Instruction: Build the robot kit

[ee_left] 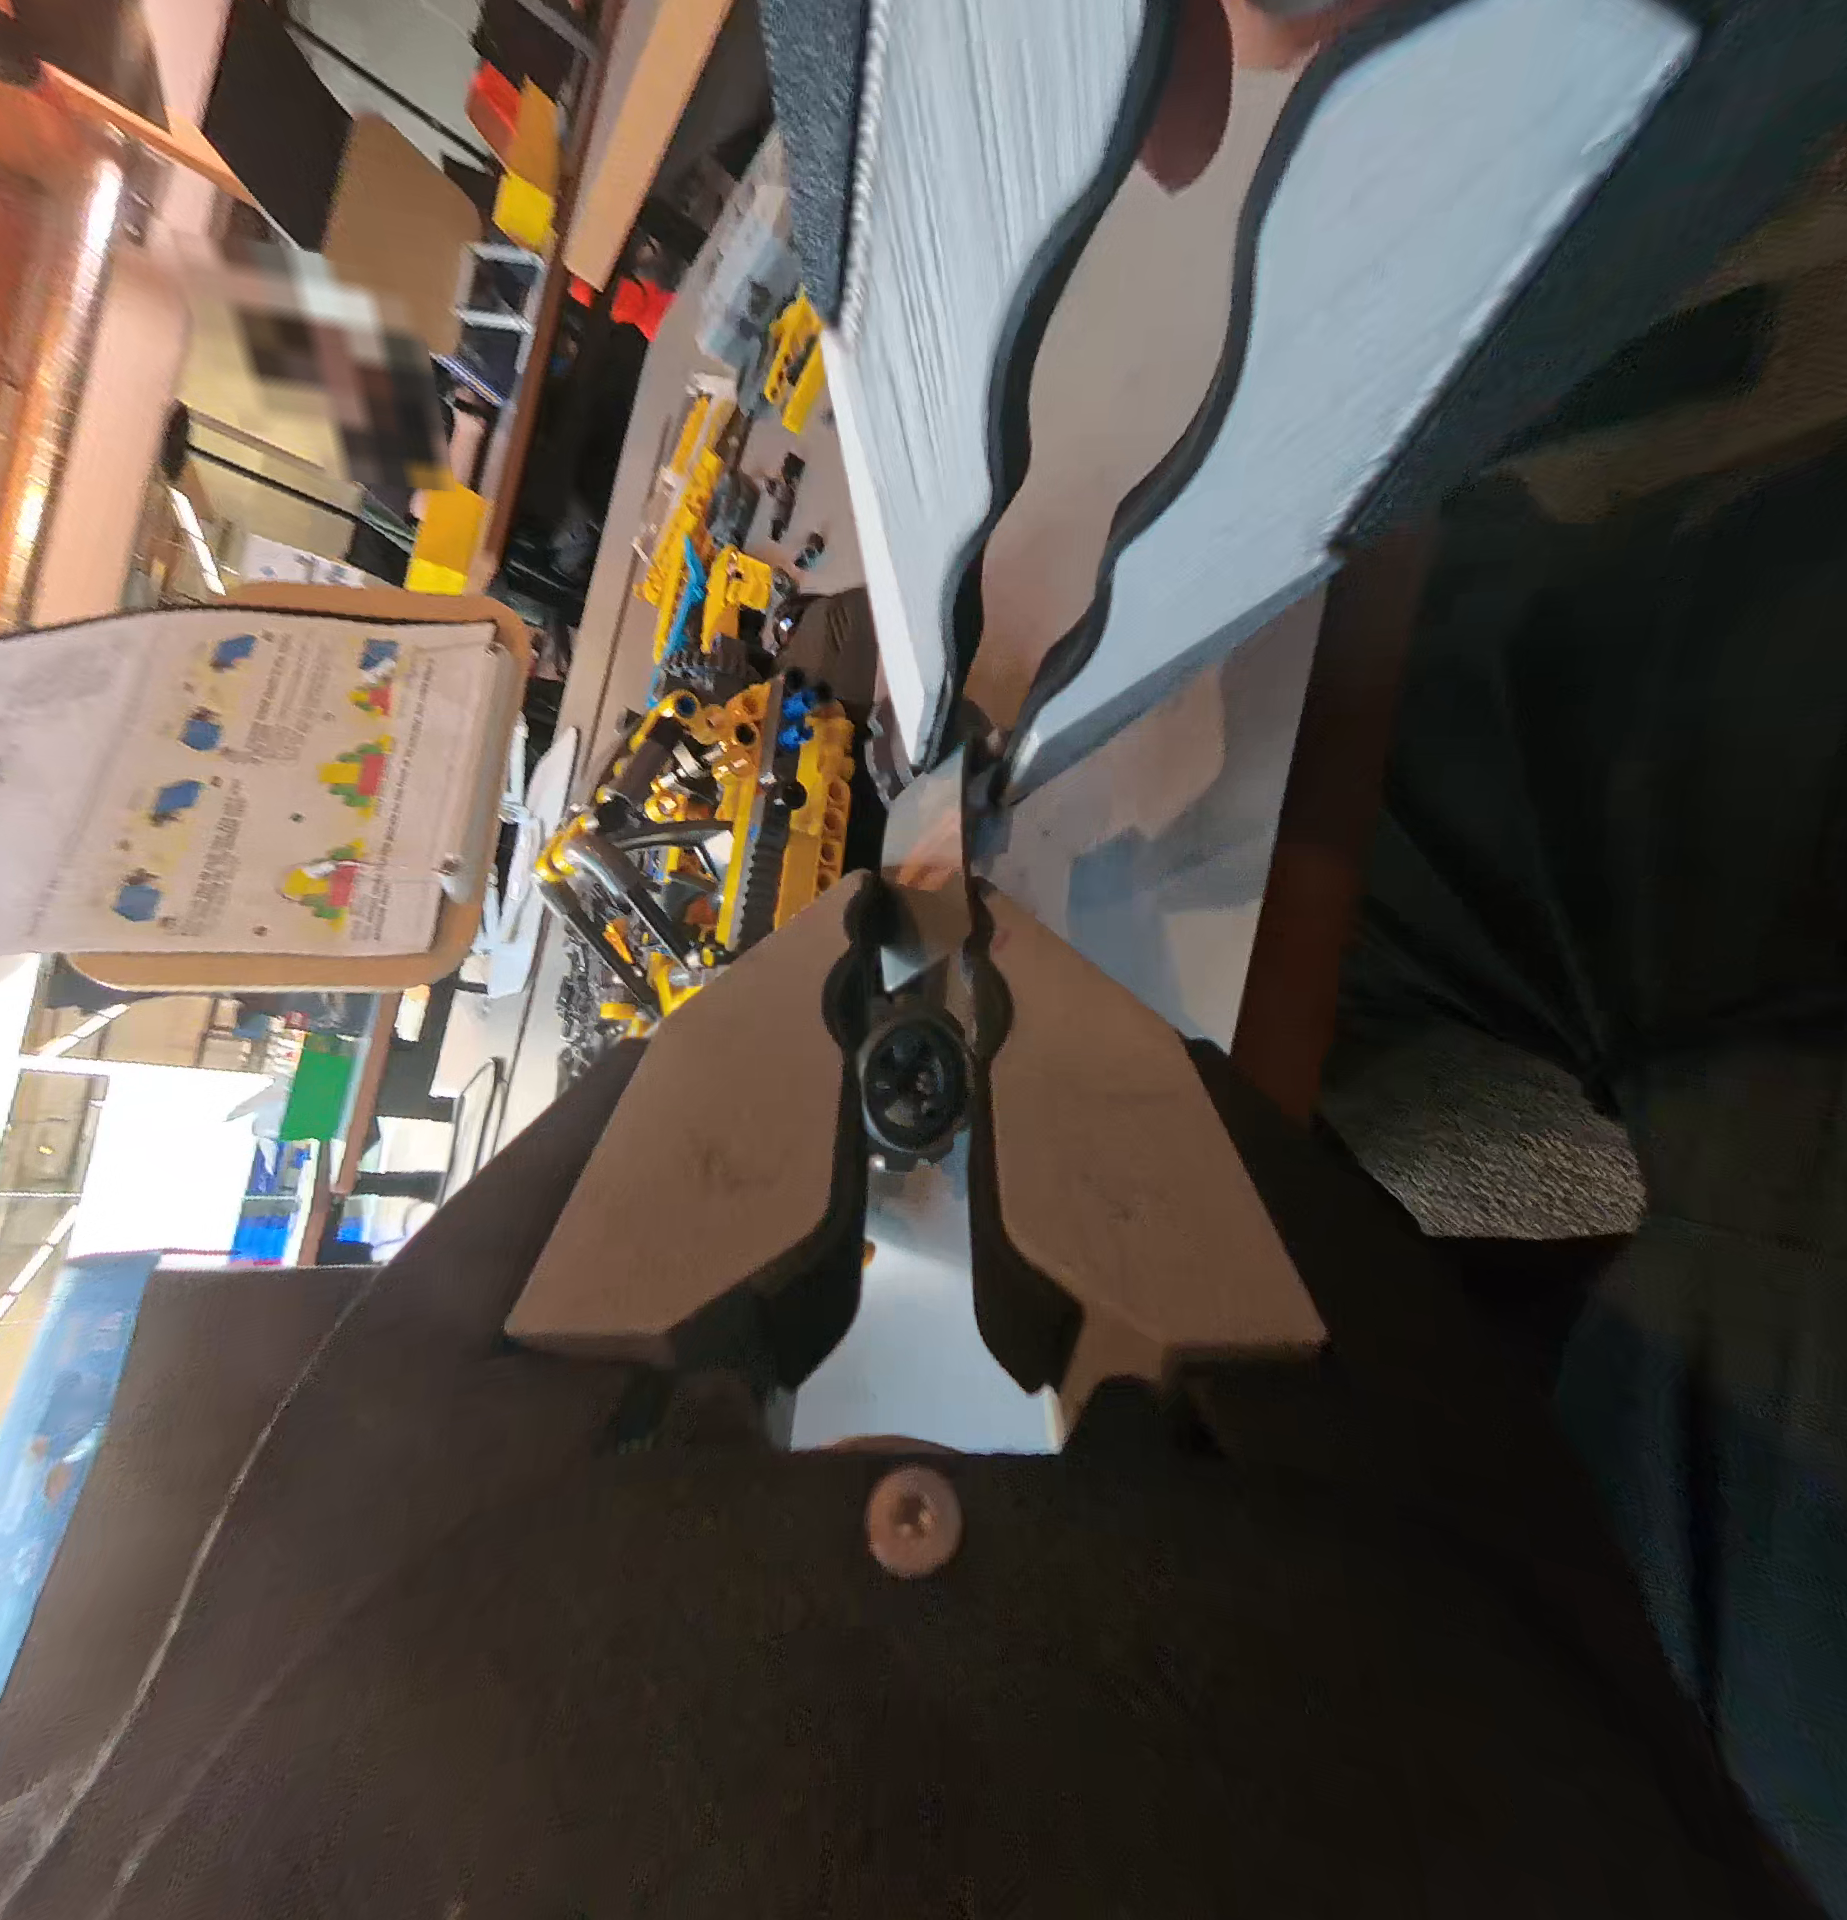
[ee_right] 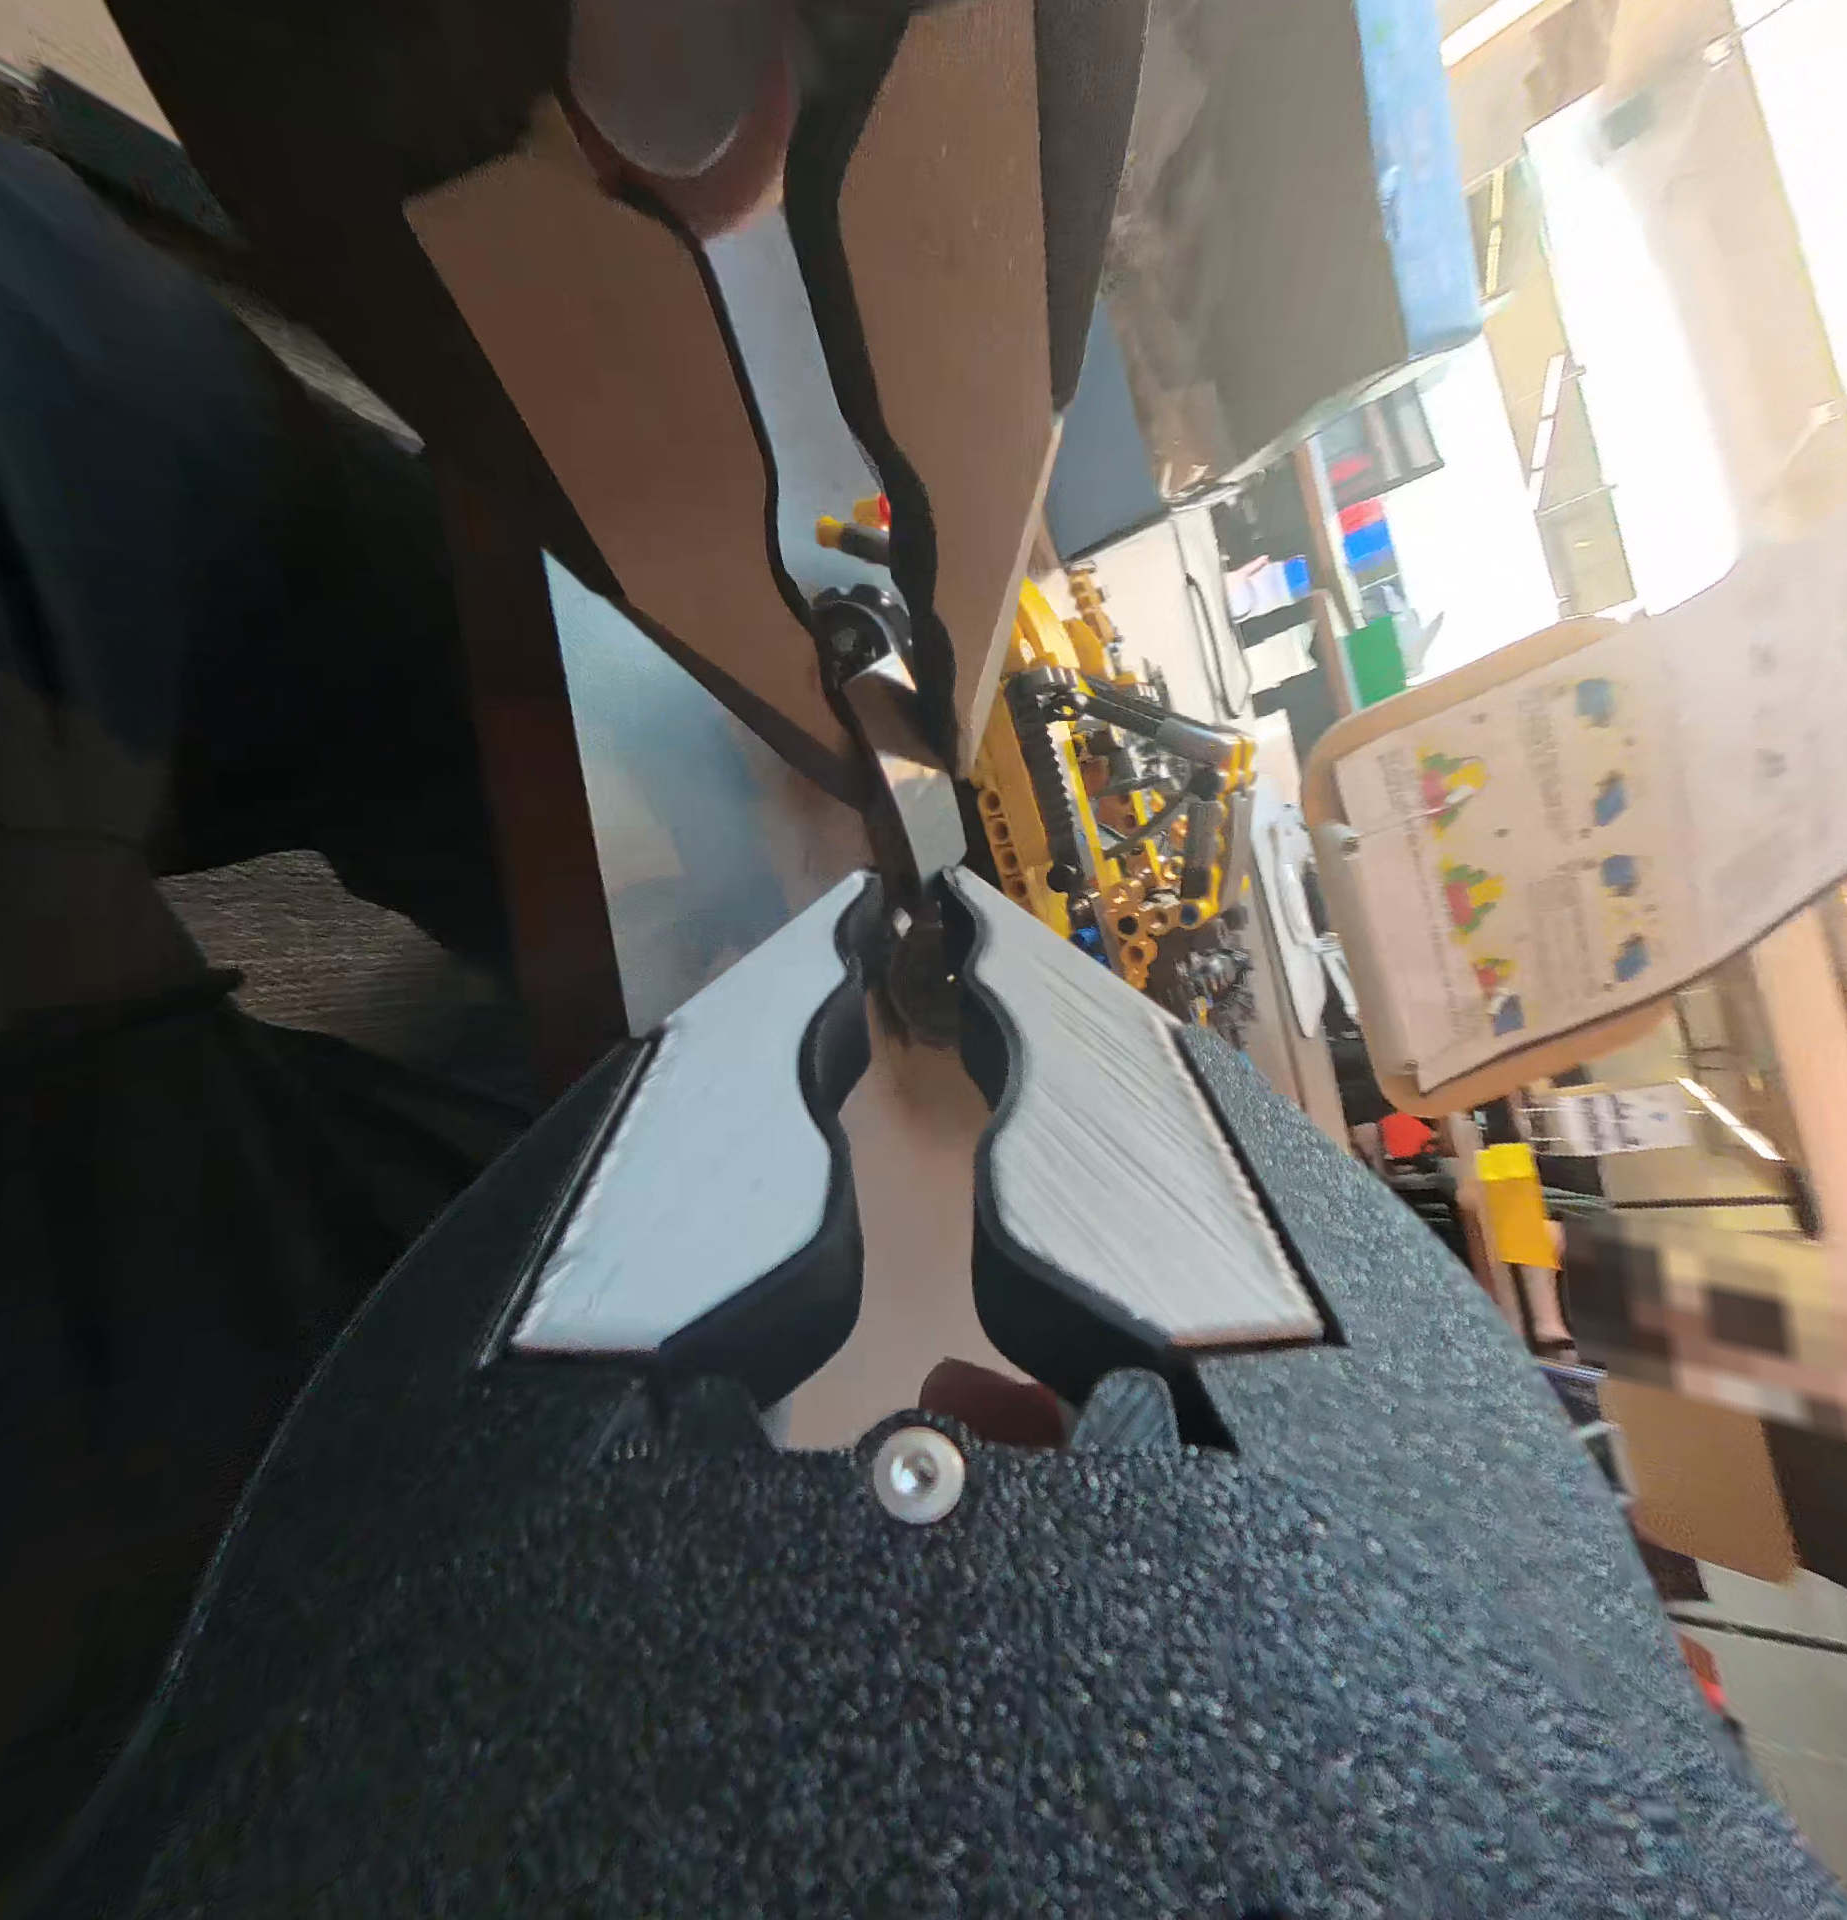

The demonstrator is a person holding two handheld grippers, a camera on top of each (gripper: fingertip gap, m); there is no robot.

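Note:
My left gripper (ee_left: 924,896) is shut on a small grey part with a black wheel (ee_left: 914,1081) between its tan fingers. My right gripper (ee_right: 911,896), with white fingers, is shut on a small dark round piece (ee_right: 924,987). The two grippers meet tip to tip just above the white table (ee_left: 1158,831). The right gripper shows from above in the left wrist view (ee_left: 986,771), and the left gripper in the right wrist view (ee_right: 903,764) with the wheel part (ee_right: 862,629). A yellow and black brick-built vehicle model (ee_left: 711,821) stands just beyond the tips; it also shows in the right wrist view (ee_right: 1116,831).
A clipboard with a printed picture sheet (ee_left: 233,779) stands behind the model and shows in the right wrist view (ee_right: 1584,862). Loose yellow and black parts (ee_left: 732,436) lie farther along the table. A person's dark clothing (ee_left: 1677,935) is near the table edge. Shelves with coloured bins are blurred behind. Left and right tips are no more than a few centimetres apart.

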